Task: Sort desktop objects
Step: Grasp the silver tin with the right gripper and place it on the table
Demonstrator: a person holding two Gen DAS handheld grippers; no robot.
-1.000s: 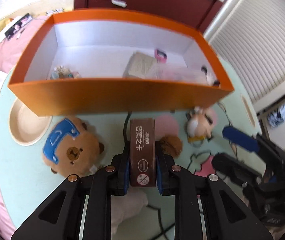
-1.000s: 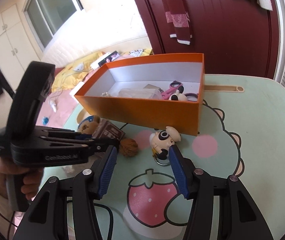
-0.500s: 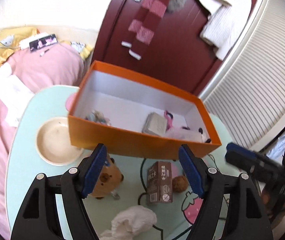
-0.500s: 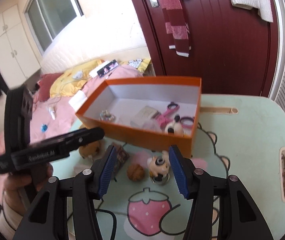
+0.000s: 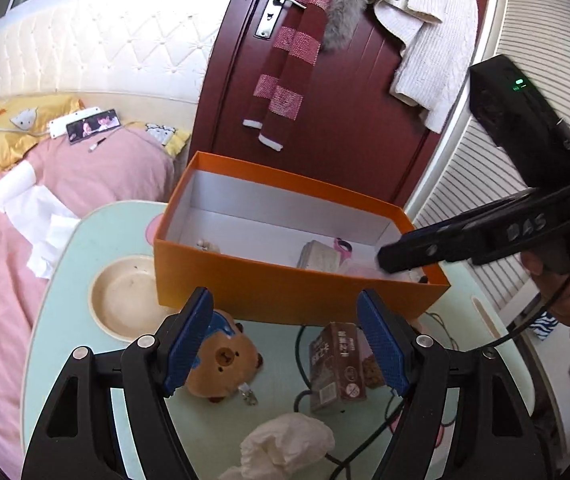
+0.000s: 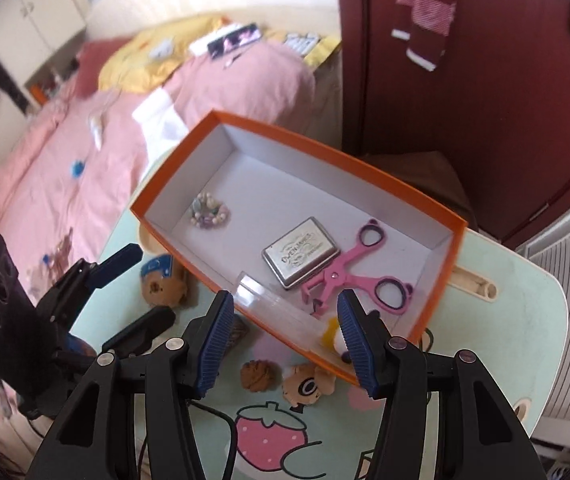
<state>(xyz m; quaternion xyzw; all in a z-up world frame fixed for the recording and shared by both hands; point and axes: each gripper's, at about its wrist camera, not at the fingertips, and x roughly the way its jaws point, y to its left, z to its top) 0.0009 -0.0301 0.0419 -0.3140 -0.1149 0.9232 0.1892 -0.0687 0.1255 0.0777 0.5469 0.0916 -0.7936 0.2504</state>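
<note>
Sorting is partway along, we judge: the orange box (image 6: 417,204) stands at the counter's (image 5: 77,240) far edge by the door and already holds a bead bracelet (image 6: 210,210), a metal tin (image 6: 301,253) and pink scissors (image 6: 355,276), while several things lie loose in front of it.

Our left hand-held gripper (image 5: 285,344) is open and empty, its jaws wide apart above the counter's near edge. Below it lie the brown carton (image 5: 337,366), flat on its side, the bear (image 5: 221,360) to its left, and a crumpled tissue (image 5: 289,444) nearer us. A cream dish (image 5: 125,304) sits by the box's left end. We read the wide jaws as fit for a bulky thing such as the carton or the bear.

Our right hand-held gripper (image 6: 283,340) tilts steeply down over the box's near wall with a middling gap between its jaws. Nothing is pressed between the pads; a clear plastic strip (image 6: 273,304) and a small white-and-yellow toy (image 6: 335,336) lie in the box's near corner below them. Whether the toy has just been dropped there we cannot tell. On the counter just outside that wall sit a walnut (image 6: 257,374) and a round-eyed plush (image 6: 307,386), above a printed strawberry (image 6: 271,436).

The box is long and open-topped, so things can be lowered in from above without tipping it.
</note>
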